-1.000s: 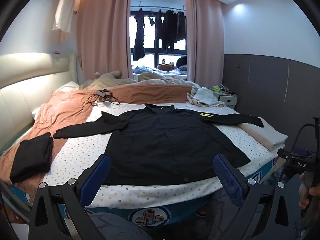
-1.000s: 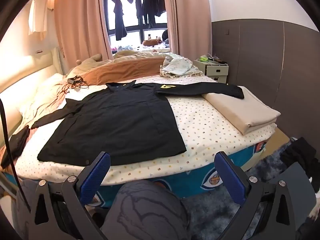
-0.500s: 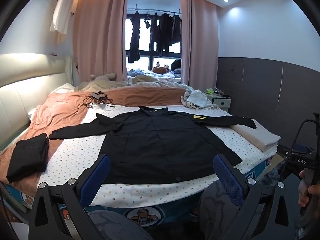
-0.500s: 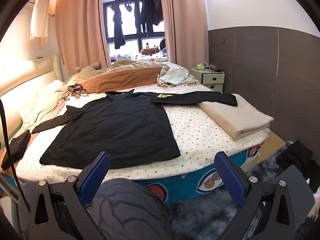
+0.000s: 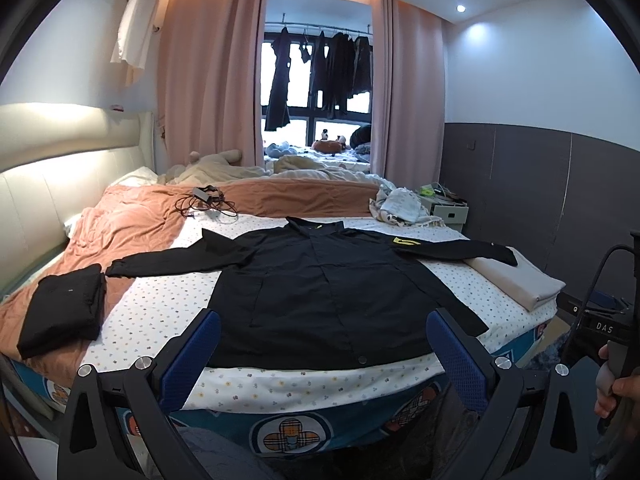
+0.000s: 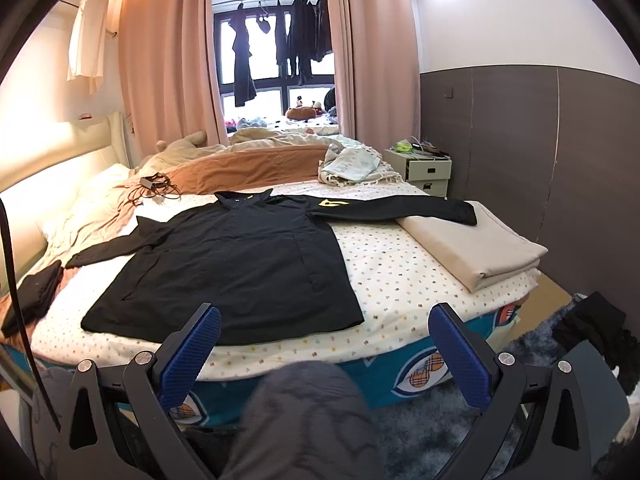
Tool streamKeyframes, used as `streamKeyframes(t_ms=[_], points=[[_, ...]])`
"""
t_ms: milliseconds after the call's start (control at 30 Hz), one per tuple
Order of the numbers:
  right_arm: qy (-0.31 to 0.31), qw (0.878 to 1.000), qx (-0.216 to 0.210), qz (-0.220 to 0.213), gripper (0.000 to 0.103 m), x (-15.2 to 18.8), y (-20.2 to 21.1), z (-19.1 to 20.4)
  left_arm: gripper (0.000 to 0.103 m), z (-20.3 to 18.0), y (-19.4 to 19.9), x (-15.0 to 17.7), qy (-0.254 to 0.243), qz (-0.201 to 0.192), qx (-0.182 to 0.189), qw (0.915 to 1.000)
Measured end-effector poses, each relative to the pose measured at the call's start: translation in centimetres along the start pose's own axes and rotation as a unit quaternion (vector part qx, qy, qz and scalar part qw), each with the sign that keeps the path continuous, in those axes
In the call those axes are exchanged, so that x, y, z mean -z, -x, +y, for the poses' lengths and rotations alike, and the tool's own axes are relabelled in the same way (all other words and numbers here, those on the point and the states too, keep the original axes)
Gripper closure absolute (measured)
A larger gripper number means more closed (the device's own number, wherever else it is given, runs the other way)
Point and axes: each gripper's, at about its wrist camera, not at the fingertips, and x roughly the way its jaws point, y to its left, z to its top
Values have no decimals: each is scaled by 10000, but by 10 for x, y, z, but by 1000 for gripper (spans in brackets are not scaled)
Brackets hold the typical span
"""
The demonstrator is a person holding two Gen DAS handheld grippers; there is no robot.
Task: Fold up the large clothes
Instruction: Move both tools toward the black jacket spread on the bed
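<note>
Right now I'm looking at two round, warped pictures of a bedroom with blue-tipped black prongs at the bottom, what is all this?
Those prongs are hand-held grippers, not a robot arm: a person holds one in each hand. Each has a wide-angle camera looking forward along its two fingers, which is why the room looks bent. One picture comes from the left gripper, the other from the right gripper. Both are open and hold nothing.

In front of them is a bed with a dotted sheet. A black jacket lies flat on it, sleeves spread out, not yet folded. Its right sleeve end rests on a folded beige blanket. A folded black garment lies at the left edge, and a tangle of cables sits further back. At the edge of the left picture you see the person's hand on the other gripper's handle.
</note>
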Motion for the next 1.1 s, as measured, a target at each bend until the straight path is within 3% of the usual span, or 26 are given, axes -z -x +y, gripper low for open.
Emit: streamKeyframes(t_ms=[1100], points=[[-46, 9998, -124, -171, 0, 1, 16, 1, 1, 7, 22, -3, 0, -248, -108, 9996]])
